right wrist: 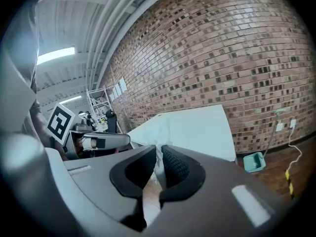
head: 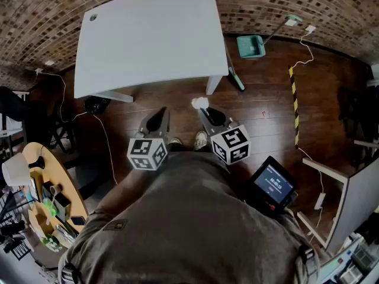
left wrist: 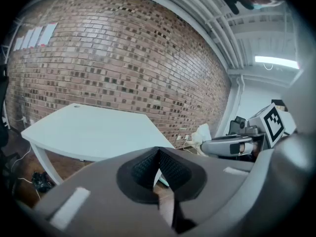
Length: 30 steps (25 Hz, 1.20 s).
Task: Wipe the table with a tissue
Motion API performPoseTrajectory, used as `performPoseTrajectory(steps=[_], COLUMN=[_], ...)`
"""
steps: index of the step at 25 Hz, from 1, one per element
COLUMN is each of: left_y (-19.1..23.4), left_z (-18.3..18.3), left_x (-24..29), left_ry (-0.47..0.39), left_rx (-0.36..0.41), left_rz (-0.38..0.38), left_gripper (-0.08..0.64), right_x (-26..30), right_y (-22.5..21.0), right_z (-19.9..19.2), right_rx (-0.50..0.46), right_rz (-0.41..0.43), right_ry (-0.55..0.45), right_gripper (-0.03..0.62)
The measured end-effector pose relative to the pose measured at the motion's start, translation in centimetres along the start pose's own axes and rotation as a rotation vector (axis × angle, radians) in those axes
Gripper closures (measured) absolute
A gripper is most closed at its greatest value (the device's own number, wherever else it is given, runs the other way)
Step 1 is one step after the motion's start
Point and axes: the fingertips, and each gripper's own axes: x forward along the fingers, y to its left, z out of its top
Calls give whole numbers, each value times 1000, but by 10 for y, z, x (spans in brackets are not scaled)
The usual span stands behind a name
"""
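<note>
Pinching a crumpled white paper tissue point(head: 199, 103) between its jaws, the right gripper point(head: 205, 112) hangs above the brown wooden floor point(head: 260, 99). The pale rectangular table point(head: 148, 34) stands apart at 12 o'clock. At 9 o'clock, the left gripper point(head: 157, 119) has its jaws pressed together on nothing.

Head view looks steeply down; both low gripper views share the table point(head: 148, 34) and brick wall point(head: 266, 5).

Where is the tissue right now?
In the head view, the tissue is pinched in the right gripper, centre-right, just short of the white table.
</note>
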Motion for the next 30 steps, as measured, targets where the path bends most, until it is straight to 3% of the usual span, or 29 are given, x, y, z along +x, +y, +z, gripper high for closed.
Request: performPoseTrajectory(steps=[6,30], left_y=[-9,1], left_z=[1,-9], left_x=[-6,-44], left_ry=[-5,-14], left_rx=[-15,-48], left_rz=[-42,-71], left_gripper=[558,558], right_x=[-11,-15], right_y=[7,54], right_z=[1,-16], right_rx=[-4,-28], right_rz=[-26,-44], right_ry=[-16,14], right_gripper=[548,549])
